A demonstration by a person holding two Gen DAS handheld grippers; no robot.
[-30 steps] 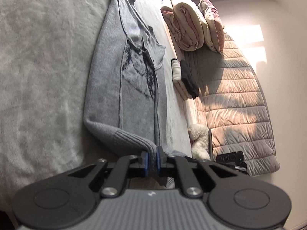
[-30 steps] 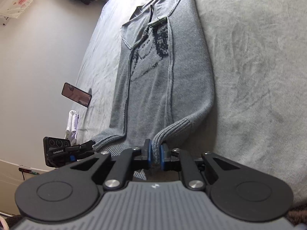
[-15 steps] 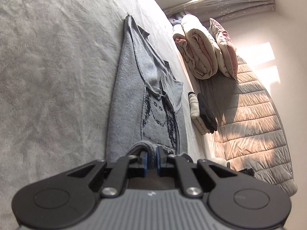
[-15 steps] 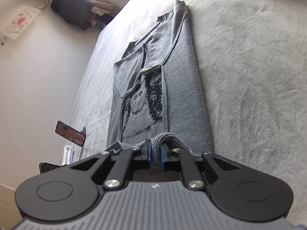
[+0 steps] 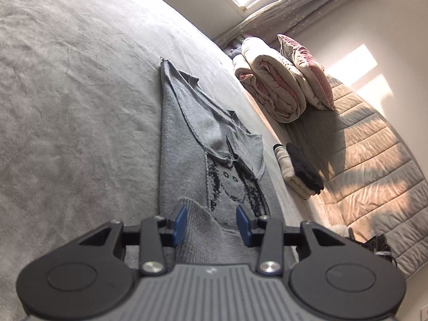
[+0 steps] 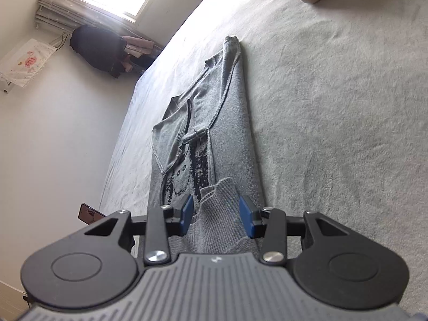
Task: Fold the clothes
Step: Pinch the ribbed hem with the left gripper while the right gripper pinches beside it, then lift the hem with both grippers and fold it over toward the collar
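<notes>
Left wrist view, left to right: grey bed cover [image 5: 67, 112], then the grey sweater [image 5: 184, 139] laid long and narrow on it, sides turned in over the dark knitted face motif [image 5: 232, 187]. Ribbed hem [image 5: 198, 227] lies doubled over the lower body, its edge sitting between the blue pads. Left claw [image 5: 211, 223] is spread wide, pads clear of the knit on both sides, gripping nothing. Further right: rolled duvet [image 5: 270, 85] with a pillow [image 5: 307, 72], a small stack of folded clothes [image 5: 297, 171], quilted mat [image 5: 374, 165] in sunlight.

Right wrist view, left to right: wall, a phone [image 6: 89, 213] at the bed edge, then the same sweater [image 6: 227, 123] running away from the camera. Right claw [image 6: 216, 219] also parted wide, ribbed hem [image 6: 219, 208] loose between the pads, nothing held. Plain bed cover [image 6: 334, 107] to the right.

Step, as a judgement: bottom-up fold of the sweater, hem laid over the body and both claws let go. Hem reaches only a short way up; collar end far off, so the garment isn't compact.

Next move likely calls for both claws closing on the new near folded edge, one each side, lifting level and carrying it toward the collar, keeping the turned-in sleeves from sliding out
</notes>
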